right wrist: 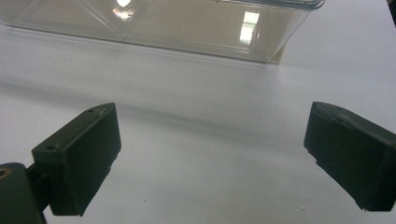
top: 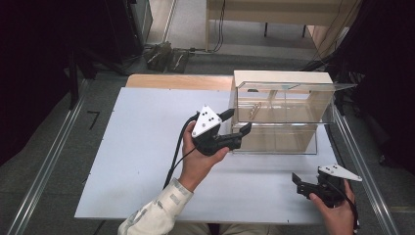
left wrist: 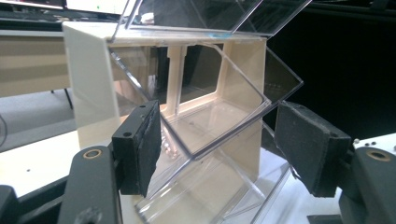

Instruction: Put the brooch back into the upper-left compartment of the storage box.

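White table (top: 142, 161), one clear two-tier bin (top: 279, 117), two open claws.

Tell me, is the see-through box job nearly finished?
Hard to say. Done: the top clear flap of the two-tier box stands open. In hand: the left tool is at the box's left end, jaws apart around a tilted clear bin panel, not pinching it. Left: the right tool waits open over the white table, holding nothing.
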The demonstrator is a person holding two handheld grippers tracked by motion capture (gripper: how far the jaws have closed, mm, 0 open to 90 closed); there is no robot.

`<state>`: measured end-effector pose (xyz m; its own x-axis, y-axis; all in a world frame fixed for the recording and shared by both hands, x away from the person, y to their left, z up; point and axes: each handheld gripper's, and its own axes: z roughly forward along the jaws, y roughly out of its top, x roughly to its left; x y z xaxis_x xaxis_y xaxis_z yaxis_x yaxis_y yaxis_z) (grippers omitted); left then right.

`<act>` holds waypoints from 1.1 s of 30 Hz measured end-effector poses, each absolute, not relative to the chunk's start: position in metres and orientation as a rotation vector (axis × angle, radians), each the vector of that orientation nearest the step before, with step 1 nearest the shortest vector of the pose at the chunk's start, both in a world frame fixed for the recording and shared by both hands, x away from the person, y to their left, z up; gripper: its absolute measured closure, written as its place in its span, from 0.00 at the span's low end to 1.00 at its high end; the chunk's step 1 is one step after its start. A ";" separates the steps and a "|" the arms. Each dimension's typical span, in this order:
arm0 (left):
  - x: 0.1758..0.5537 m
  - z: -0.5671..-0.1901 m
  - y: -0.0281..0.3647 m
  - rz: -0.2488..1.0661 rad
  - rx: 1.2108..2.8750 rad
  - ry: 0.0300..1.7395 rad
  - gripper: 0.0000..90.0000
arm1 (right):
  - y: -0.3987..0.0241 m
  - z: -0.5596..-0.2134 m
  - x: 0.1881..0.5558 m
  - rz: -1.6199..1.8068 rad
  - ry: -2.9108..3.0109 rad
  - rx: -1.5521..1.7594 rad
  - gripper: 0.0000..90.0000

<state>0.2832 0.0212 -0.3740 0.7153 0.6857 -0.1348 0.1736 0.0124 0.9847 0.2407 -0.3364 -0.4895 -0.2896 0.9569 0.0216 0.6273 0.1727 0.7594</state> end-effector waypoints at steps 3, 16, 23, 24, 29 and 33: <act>0.281 -0.377 0.027 0.465 1.534 0.740 0.35 | -0.336 -0.489 0.241 0.933 1.987 1.490 0.03; 0.271 -0.389 0.058 0.508 1.512 0.804 0.33 | -0.336 -0.489 0.240 0.937 1.979 1.490 0.03; 0.268 -0.402 0.078 0.530 1.520 0.854 0.33 | -0.334 -0.489 0.240 0.933 1.986 1.492 0.03; 0.267 -0.403 0.081 0.533 1.519 0.861 0.32 | -0.334 -0.489 0.240 0.933 1.987 1.492 0.03; 0.264 -0.407 0.092 0.547 1.516 0.886 0.32 | -0.334 -0.489 0.240 0.931 1.987 1.486 0.03; 0.261 -0.411 0.100 0.563 1.523 0.904 0.32 | -0.334 -0.488 0.240 0.934 1.984 1.487 0.03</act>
<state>0.2607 0.1003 -0.4113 0.5783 0.8022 -0.1481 0.2217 0.0201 0.9749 0.2397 -0.3343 -0.4884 -0.2887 0.9572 0.0185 0.6242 0.1736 0.7617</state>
